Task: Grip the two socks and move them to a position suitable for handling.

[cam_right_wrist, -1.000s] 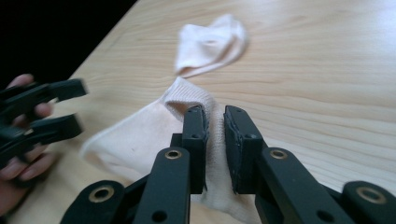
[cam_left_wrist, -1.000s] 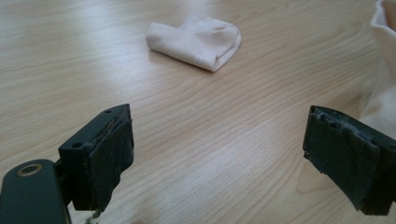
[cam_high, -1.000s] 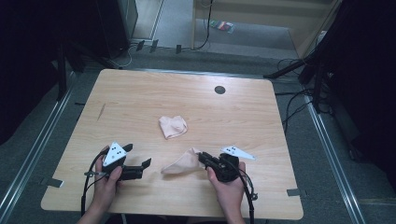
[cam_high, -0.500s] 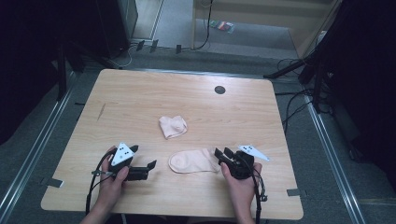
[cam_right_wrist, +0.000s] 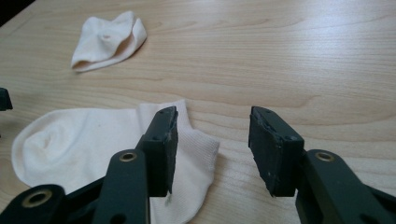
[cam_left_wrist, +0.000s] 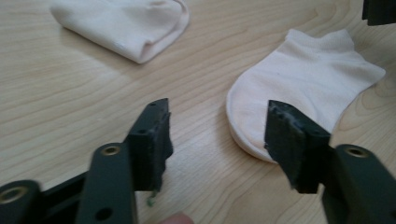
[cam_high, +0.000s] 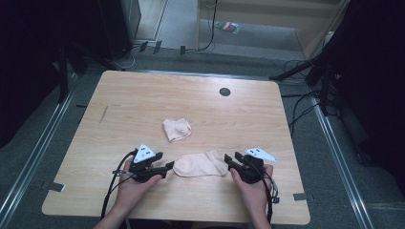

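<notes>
**Flat sock laid out, both ends flanked**

We judge the step in hand to be the laying out of a pale pink sock (cam_high: 200, 164), ahead of folding or rolling it. It lies flat on the bench (cam_high: 143, 100), low in the high view and a little right of centre, between our two tools.

The left hand-held gripper (cam_high: 168, 167) sits just beside the sock's rounded toe end; in its own view the jaws stand wide apart with nothing between them, the toe (cam_left_wrist: 252, 116) just beyond the right jaw. The right hand-held gripper (cam_high: 230, 160) is at the cuff end, jaws likewise well apart and empty. Its left jaw overlaps the cuff edge (cam_right_wrist: 196, 140) in that view, though we cannot tell whether it touches the cloth.

The sock's long axis runs left to right across the high view, toe to the left, cuff opening to the right.

A second sock, already bundled (cam_high: 176, 129), lies above it toward the middle of the frame, apart from it.

The next move, as we see it, calls for closing one tool on an end, probably the cuff, and carrying it over toward the toe.
</notes>
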Demonstrator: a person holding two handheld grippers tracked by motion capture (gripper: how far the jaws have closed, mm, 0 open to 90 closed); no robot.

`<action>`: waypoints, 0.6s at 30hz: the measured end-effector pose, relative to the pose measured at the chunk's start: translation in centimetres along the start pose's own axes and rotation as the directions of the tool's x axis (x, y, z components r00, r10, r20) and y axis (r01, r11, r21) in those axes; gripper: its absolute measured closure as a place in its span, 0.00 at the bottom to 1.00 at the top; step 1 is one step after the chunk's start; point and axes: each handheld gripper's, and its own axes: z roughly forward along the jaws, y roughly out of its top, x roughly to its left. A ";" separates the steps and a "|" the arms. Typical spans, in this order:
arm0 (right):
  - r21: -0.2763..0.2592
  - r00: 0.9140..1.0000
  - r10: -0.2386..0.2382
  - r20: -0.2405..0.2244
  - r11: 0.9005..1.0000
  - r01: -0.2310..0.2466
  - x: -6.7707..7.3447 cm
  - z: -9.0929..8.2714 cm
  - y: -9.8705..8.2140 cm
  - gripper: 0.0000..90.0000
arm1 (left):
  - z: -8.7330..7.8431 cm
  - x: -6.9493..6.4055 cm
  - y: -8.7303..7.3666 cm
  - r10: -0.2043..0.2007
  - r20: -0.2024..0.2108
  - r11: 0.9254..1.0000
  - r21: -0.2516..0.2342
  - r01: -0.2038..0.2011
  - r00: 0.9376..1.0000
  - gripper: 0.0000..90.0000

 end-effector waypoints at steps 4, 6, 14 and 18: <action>0.006 1.000 0.000 0.002 1.000 0.000 -0.2 0.8 -0.6 0.63 | 0.7 -0.3 0.2 -0.024 -0.001 0.999 0.025 0.024 1.000 0.61; 0.017 1.000 -0.005 0.005 1.000 0.005 -0.3 1.2 -0.8 0.63 | 1.1 -0.8 0.2 -0.015 0.011 0.999 0.034 0.015 1.000 0.64; 0.052 0.999 -0.040 0.009 0.998 0.039 0.3 1.9 -1.1 0.75 | 2.1 -1.9 0.0 0.042 -0.002 0.995 0.086 -0.042 0.999 0.82; 0.080 0.998 -0.058 -0.017 0.995 0.059 0.7 2.1 -1.3 0.93 | 1.6 -1.7 0.0 0.043 0.024 0.997 0.069 -0.045 0.999 1.00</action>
